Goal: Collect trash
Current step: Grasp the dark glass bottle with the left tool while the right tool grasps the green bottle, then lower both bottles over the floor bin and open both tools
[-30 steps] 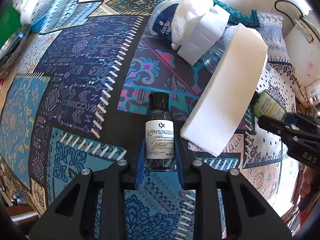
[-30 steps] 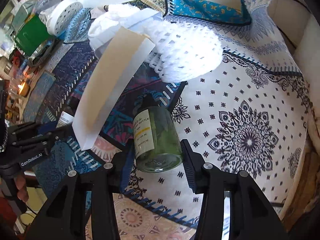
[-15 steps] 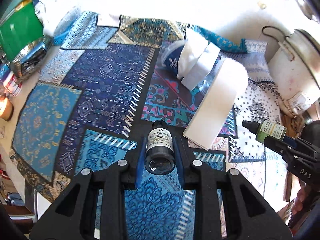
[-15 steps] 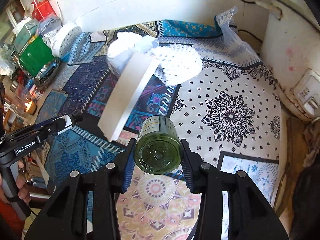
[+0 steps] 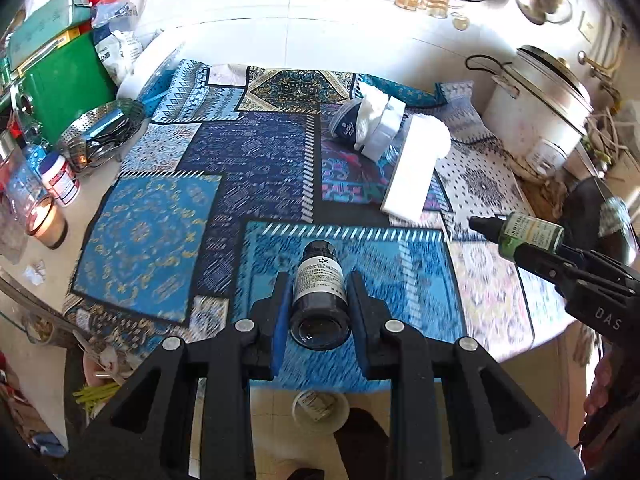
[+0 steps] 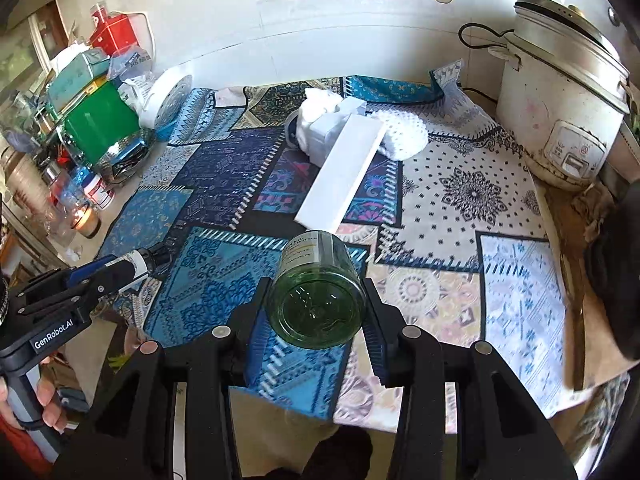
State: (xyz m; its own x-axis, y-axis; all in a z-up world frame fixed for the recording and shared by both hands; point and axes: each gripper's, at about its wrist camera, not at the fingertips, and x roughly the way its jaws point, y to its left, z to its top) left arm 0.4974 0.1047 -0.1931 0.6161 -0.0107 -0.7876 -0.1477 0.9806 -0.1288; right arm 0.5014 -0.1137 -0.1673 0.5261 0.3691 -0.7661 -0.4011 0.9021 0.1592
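Left claw [image 5: 319,308] grips the dark bottle [image 5: 320,296], right claw [image 6: 316,312] the green bottle [image 6: 318,290]; both bottles point forward, caps away; a white cup [image 5: 320,412] sits directly below the left claw.

Near edge of the table [image 6: 520,304] is wide open; white box [image 6: 344,172] and tissue pile [image 6: 324,120] clog the back, rice cooker [image 6: 560,92] hogs the back-right corner.

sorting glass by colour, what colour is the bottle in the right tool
Green glass bottle with a pale label; its black cap shows in the left wrist view. Best seen in the right wrist view.
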